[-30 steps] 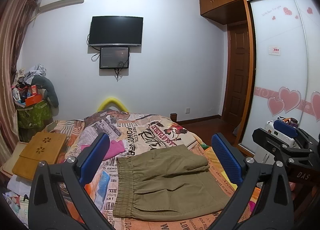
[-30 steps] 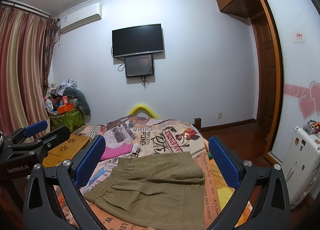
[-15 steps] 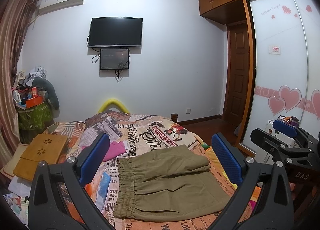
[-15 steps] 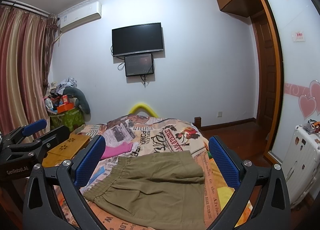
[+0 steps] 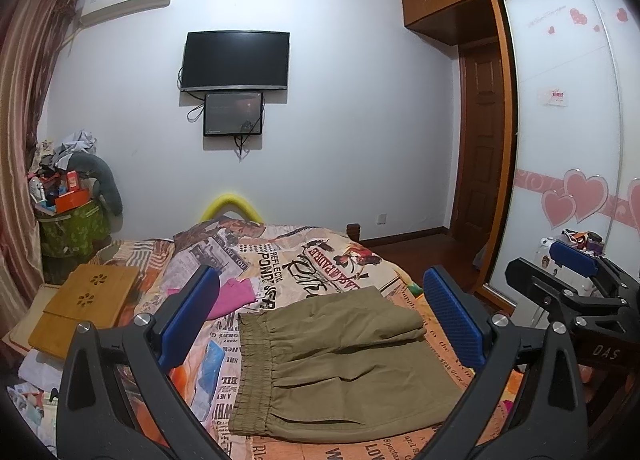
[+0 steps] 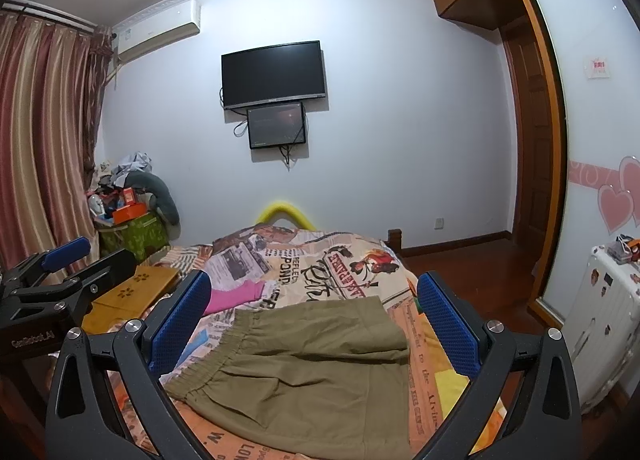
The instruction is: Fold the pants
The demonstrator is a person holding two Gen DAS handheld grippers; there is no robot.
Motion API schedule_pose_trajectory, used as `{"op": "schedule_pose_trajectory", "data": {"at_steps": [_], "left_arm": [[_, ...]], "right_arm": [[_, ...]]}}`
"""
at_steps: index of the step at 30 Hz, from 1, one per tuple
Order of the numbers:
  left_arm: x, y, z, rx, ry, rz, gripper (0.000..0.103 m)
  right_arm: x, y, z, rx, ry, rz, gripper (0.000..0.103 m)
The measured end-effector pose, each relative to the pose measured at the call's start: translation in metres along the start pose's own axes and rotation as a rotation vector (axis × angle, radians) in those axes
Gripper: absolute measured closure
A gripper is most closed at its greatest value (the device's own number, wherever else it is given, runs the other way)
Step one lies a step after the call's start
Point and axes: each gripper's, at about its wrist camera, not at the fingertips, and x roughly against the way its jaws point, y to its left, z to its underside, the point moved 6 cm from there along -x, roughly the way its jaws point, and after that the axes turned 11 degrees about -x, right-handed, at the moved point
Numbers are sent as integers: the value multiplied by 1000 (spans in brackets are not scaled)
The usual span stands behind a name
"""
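Olive-green pants (image 5: pixel 340 364) lie folded flat on the bed's printed cover (image 5: pixel 320 260), elastic waistband to the left. They also show in the right wrist view (image 6: pixel 304 372). My left gripper (image 5: pixel 320 316) is open and empty, held above the pants' near edge without touching. My right gripper (image 6: pixel 316 316) is open and empty too, likewise above the pants. Each gripper shows in the other's view: the right one (image 5: pixel 576 280) at the right edge, the left one (image 6: pixel 68 264) at the left edge.
A pink cloth (image 5: pixel 232 296) lies on the bed left of the pants. A wooden lap tray (image 5: pixel 84 304) sits at the bed's left side. A cluttered green bin (image 5: pixel 72 223) stands in the corner. A white suitcase (image 6: pixel 600 320) and wardrobe (image 5: pixel 568 139) are at right.
Both views have shifted only slightly; the grippers stay open and the pants lie as before.
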Motion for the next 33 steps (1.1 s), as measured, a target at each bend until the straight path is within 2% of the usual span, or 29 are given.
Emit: {"op": "schedule_pose_trajectory", "data": {"at_steps": [7,17,23,26,33], "left_arm": [[-27,8,9,2,54,-18,0],[-98,9,42,-6,204,17,0],[-150,16,79,16,347,35,0],[-177,20,100,17,429,70,0],[-225,32,135,28,531,102,0]], "right_arm": [[-18,-16,6,-10,38,46,0],[-53,-58,21,-4,132,149,0],[-82,-88,33,-30,220,182,1],[-97,-104,43,-41,270,208,1],[-130,-136,75,-52,409,242,1]]}}
